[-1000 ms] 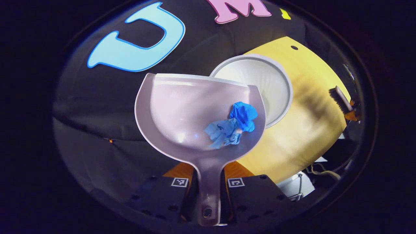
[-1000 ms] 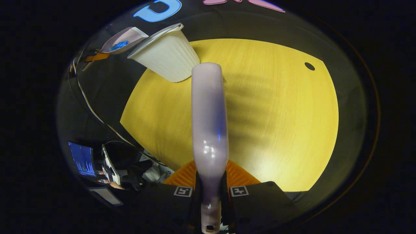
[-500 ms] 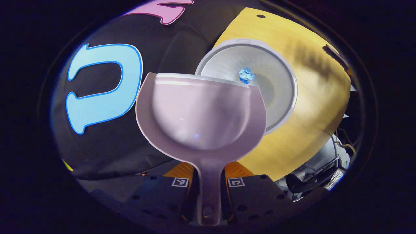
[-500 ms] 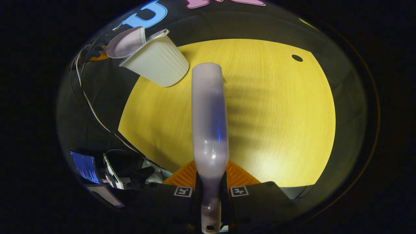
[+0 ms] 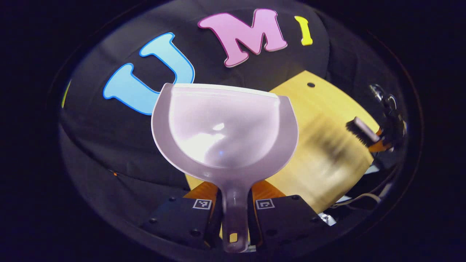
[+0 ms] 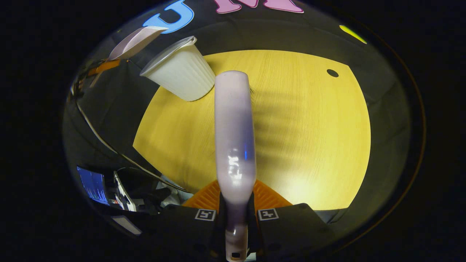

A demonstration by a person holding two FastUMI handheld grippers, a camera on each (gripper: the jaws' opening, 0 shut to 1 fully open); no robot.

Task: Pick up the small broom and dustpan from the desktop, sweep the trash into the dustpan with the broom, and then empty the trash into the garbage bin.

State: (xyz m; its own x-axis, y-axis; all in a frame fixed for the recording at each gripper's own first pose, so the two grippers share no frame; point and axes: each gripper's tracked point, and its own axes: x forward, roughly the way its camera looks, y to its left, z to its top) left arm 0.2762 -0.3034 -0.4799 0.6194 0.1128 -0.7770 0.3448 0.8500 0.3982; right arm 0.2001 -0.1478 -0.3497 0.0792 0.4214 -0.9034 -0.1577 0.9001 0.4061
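The dustpan, pale lilac with its scoop bare, is held by its handle, pinched between the left gripper fingers, above the desktop edge. The broom handle is clamped by the right gripper; the ribbed white garbage bin stands beyond it.

The booth is dim, and the light falls from above. A bright spot shines on the yellow bench near the bottom of the right gripper view. Striped shadows lie across it. White glare sits on the dustpan. In the left gripper view the bench is smeared with blur. Everything bends round at the edges.
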